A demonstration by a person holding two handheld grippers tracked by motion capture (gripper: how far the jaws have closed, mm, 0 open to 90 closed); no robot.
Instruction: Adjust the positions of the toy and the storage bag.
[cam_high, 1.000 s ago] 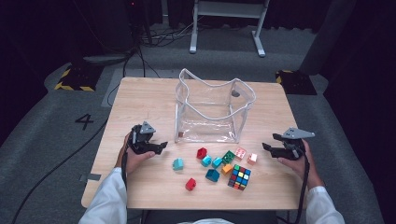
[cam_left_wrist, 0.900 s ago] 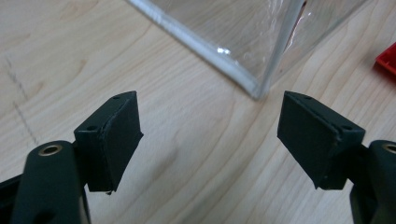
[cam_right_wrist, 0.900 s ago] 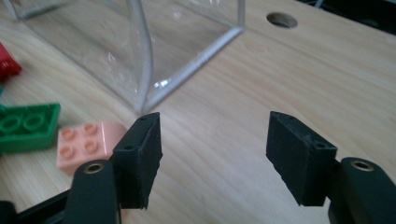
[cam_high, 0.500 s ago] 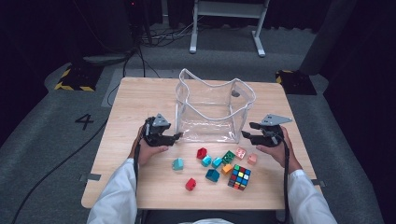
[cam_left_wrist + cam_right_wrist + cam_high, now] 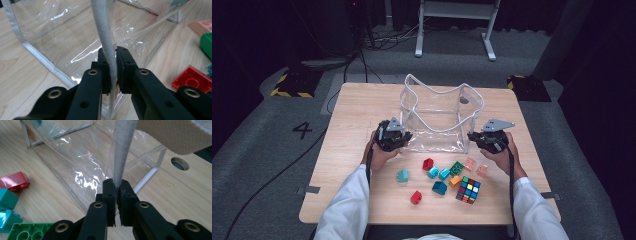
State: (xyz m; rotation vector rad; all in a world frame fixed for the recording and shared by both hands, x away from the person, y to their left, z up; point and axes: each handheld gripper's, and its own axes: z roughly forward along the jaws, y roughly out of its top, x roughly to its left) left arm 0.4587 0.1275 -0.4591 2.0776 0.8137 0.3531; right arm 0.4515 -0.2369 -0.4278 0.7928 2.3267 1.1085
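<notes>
Clear plastic bag (image 5: 439,120) stands upright at centre of the desk (image 5: 357,110), mouth open upward, grey-white trim running along its edges. Left gripper (image 5: 393,141) sits at the bag's lower left corner in the high view; right gripper (image 5: 486,141) at its lower right corner. Left gripper view: fingers (image 5: 103,65) have just closed and clamp the trim strip (image 5: 105,40) of a vertical corner edge, strip pinched flat between the pads. Right gripper view: fingers (image 5: 109,190) have just closed likewise on the trim strip (image 5: 121,152) of the opposite front corner. Judgement: gripping both front corners at once gives control of the bag's shape, probably to hold the mouth spread or steady it for loading. Loose pieces lie just below the bag in the high view: red brick (image 5: 427,163), teal bricks (image 5: 438,173), green brick (image 5: 456,168), pink bricks (image 5: 475,166), puzzle cube (image 5: 468,189). None are inside the bag yet.
</notes>
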